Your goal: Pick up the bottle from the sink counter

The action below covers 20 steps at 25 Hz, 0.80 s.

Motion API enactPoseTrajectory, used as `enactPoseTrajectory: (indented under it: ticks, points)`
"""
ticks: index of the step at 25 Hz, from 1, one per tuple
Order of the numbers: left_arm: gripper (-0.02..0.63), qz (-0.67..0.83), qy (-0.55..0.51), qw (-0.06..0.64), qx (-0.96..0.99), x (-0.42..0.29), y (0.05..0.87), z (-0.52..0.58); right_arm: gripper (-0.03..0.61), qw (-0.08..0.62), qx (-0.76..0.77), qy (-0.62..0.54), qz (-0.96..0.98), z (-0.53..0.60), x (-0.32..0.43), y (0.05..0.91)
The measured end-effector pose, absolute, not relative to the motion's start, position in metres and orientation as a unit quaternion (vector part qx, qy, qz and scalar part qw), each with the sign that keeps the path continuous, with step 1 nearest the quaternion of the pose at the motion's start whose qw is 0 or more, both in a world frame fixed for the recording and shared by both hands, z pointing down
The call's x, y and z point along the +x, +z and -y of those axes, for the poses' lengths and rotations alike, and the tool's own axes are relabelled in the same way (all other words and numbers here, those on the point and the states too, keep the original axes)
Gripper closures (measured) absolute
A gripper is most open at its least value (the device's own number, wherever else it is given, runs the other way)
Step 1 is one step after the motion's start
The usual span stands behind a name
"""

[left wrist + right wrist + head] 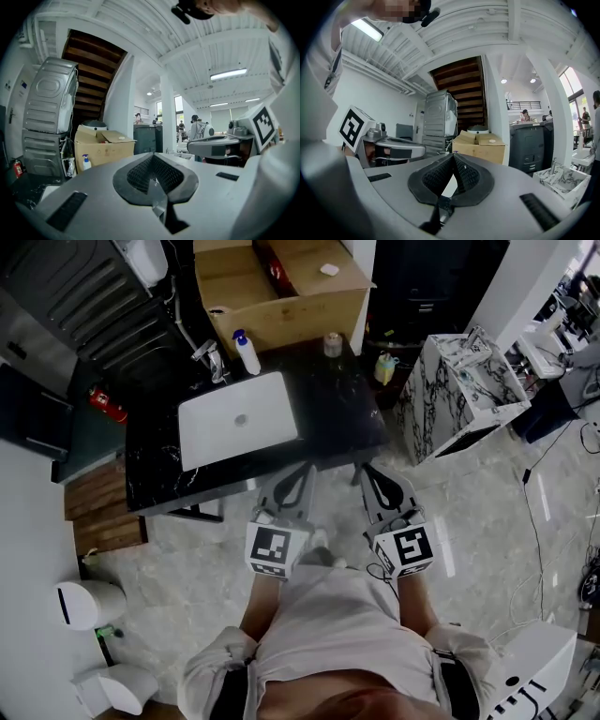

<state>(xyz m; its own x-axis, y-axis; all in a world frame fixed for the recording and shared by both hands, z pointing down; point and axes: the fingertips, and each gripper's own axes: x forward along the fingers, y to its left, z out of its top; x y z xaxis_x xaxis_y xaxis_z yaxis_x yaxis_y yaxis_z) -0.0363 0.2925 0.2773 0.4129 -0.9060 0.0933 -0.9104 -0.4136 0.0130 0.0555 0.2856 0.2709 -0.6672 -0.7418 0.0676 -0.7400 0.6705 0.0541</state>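
A white bottle with a blue pump (247,352) stands at the back of the black sink counter (337,418), next to the faucet (211,360). It shows small and far off in the left gripper view (86,162). Both grippers are held close to the person's body, short of the counter's front edge. My left gripper (307,468) (152,155) is shut and empty. My right gripper (364,468) (453,155) is likewise shut with nothing between its pads. The two point side by side toward the counter.
A white basin (239,418) is set in the counter. A small jar (333,344) and an open cardboard box (281,287) are behind it. A marble-patterned cabinet (459,390) stands to the right, a red fire extinguisher (108,404) to the left, and white bins (89,604) on the floor.
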Motion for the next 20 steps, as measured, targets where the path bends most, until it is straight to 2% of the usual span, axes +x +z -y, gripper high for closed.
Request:
enactPoseTrajectory:
  ticks: [20]
  points:
    - [0.612,0.516,0.011,0.048,0.855,-0.079,0.283,-0.226,0.581,0.064,0.443,-0.010,0.894,-0.229,0.016,0.275]
